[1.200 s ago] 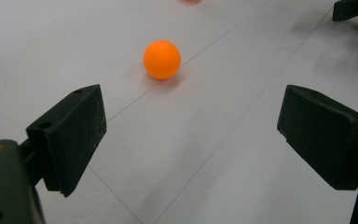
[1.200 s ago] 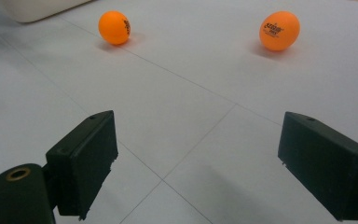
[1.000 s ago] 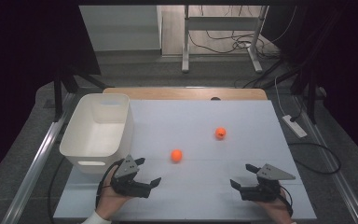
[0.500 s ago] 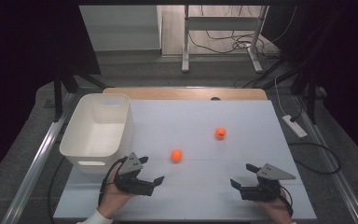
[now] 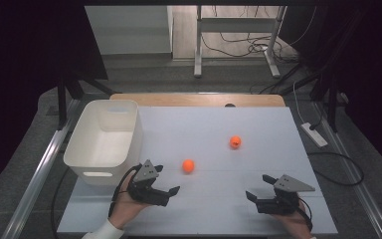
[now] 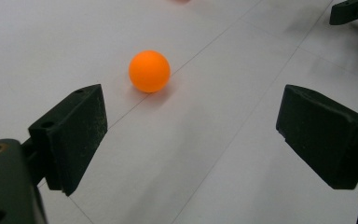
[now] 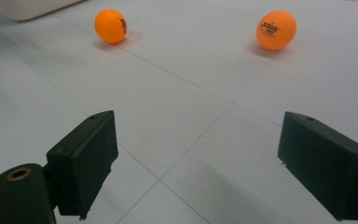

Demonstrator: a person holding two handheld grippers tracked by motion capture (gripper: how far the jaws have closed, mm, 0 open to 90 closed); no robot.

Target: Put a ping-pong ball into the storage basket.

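Looking down from above, a pale table (image 5: pixel 204 129) holds two orange ping-pong balls and a white plastic bin (image 5: pixel 107 142) at its left side. A person's hands come in from the near edge, each holding a black two-jaw gripper.

The left gripper (image 5: pixel 168 191) sits near the front of the table, just ahead of the bin's near corner, with its jaws spread wide and nothing between them. The nearer ball (image 5: pixel 188 166) lies a short way beyond it and slightly to its right, resting on the bare table. In the left gripper view the same ball (image 6: pixel 149 71) sits ahead of the jaws and closer to the left-hand one, so it is off the centre line, not yet between them. This hand is clearly the closer of the two to that ball, and a ball has no long axis, so any approach angle would likely serve.

The right gripper (image 5: pixel 256 195) rests near the front right of the table, jaws also wide apart and empty. The farther ball (image 5: pixel 235 142) lies well beyond it, toward the middle of the table, apart from the nearer ball.

In the right gripper view both balls carry dark printed marks. The ball on the right (image 7: pixel 276 30) shows a logo and a line of small lettering; it is too small to read with confidence, though it may be a maker's brand.
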